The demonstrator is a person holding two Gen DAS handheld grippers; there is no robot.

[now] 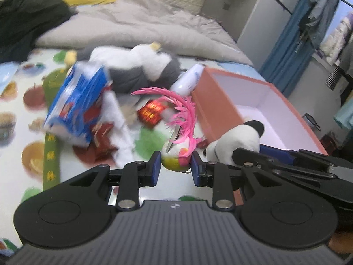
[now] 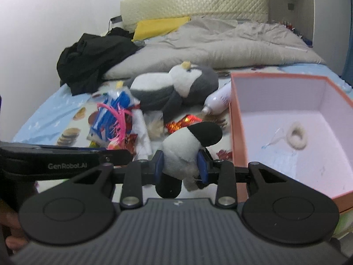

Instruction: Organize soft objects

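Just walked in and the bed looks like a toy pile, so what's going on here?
A person is sorting soft things on the bed with two tools. The right hand-held gripper is clamped on a small black-and-white plush panda, beside the open pink cardboard box, which so far holds a fluffy white hair tie. The left hand-held gripper brackets a small round toy with pink feathers; whether it grips it is unclear. A big grey-and-white plush penguin still lies in the pile.

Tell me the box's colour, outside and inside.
Box: salmon-orange outside, pale pink-white inside; right wrist view shows it best.
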